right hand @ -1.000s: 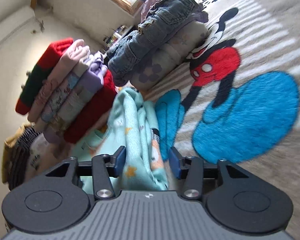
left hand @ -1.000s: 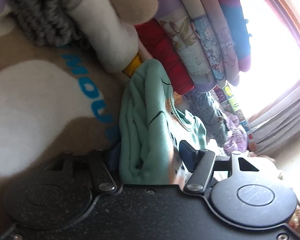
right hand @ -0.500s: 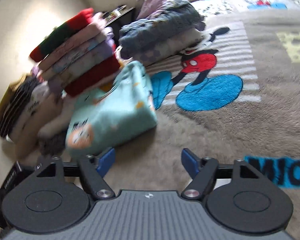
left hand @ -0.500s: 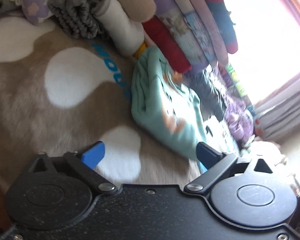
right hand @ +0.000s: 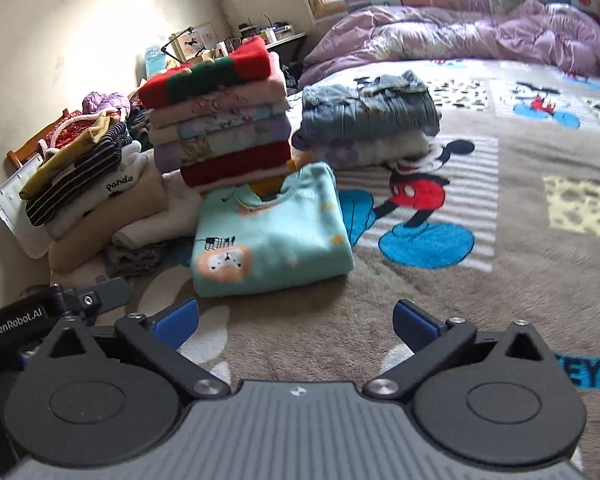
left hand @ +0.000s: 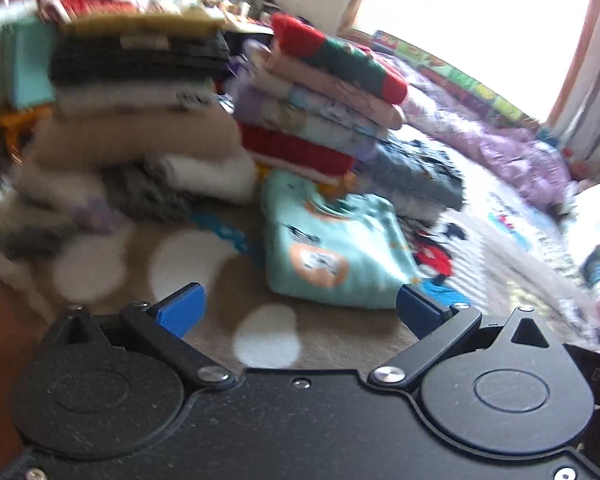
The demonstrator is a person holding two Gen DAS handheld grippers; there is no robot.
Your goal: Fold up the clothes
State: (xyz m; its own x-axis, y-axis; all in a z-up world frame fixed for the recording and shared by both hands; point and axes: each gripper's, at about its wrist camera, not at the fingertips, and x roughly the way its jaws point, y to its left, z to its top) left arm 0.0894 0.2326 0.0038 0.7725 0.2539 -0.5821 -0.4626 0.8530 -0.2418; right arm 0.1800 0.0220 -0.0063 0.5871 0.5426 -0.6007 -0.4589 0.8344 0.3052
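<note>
The left gripper [left hand: 298,310] stands open and empty, the right gripper [right hand: 296,322] jaws are opening on nothing, near the folded mint sweatshirt [right hand: 268,236] on the blanket [right hand: 500,280].

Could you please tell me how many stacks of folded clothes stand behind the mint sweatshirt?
3: a striped-topped stack at left, a tall red-topped stack in the middle, a denim-topped stack at right. More may be hidden behind them.

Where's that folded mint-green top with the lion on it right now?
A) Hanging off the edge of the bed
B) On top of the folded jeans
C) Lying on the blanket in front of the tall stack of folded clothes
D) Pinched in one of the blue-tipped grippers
C: the mint-green top lies flat on the blanket, in front of the tall stack of folded clothes.
</note>
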